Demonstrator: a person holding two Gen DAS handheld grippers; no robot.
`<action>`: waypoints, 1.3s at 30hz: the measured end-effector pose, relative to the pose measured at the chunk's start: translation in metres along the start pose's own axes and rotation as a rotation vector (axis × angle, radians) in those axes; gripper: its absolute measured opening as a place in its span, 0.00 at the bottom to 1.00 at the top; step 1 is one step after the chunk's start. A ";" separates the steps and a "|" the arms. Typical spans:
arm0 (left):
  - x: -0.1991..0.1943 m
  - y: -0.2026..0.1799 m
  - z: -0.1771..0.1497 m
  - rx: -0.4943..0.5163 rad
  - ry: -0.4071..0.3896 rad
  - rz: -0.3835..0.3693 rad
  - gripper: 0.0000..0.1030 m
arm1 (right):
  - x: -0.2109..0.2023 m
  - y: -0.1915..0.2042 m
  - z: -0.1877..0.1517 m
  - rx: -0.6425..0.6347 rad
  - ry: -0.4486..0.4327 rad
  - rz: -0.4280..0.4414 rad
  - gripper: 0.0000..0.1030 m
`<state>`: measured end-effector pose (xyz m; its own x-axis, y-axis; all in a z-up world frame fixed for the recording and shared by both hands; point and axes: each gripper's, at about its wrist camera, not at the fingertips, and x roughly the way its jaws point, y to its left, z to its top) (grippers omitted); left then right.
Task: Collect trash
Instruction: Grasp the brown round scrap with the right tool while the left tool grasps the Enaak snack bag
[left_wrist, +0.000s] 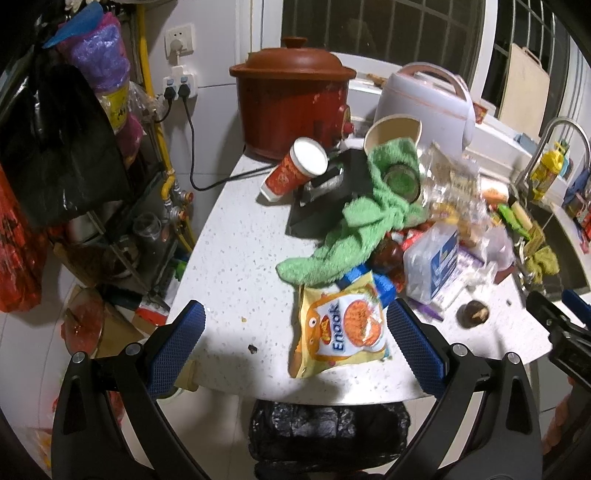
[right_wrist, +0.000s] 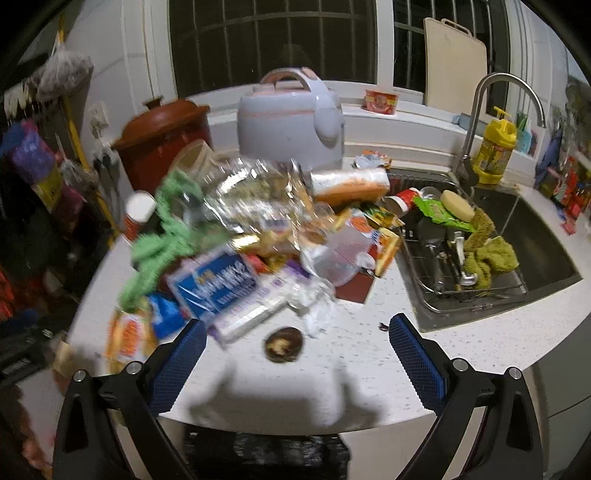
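Both grippers, left gripper and right gripper, have jaws spread wide, nothing held, both over the counter's near edge. Snack bag lies flat btwn left jaws; a dark round scrap btwn right ones. Bin w/ black liner sits below the edge. Judgement: task barely begun; wrapper pile, cups, green cloth uncollected. White speckled counter, cluttered; pot, cooker at rear; sink on the right; dark window.

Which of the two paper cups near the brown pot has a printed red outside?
The smaller red paper cup, lying on its side left of the green towel. The other cup, behind the towel, is plain beige.
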<state>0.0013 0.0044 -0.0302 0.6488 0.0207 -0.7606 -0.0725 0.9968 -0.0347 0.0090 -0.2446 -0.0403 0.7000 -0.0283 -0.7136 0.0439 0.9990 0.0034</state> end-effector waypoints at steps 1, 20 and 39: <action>0.004 0.000 -0.005 0.008 0.005 0.008 0.94 | 0.007 0.000 -0.007 -0.014 0.005 -0.006 0.95; 0.065 -0.004 -0.042 0.054 0.000 -0.010 0.94 | 0.098 0.011 -0.031 -0.100 0.126 0.101 0.38; 0.087 -0.051 -0.038 0.140 -0.033 -0.047 0.94 | 0.030 0.006 -0.041 -0.083 0.084 0.192 0.38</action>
<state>0.0330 -0.0475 -0.1192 0.6736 -0.0260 -0.7386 0.0631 0.9978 0.0224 0.0007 -0.2378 -0.0906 0.6279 0.1626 -0.7611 -0.1459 0.9852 0.0901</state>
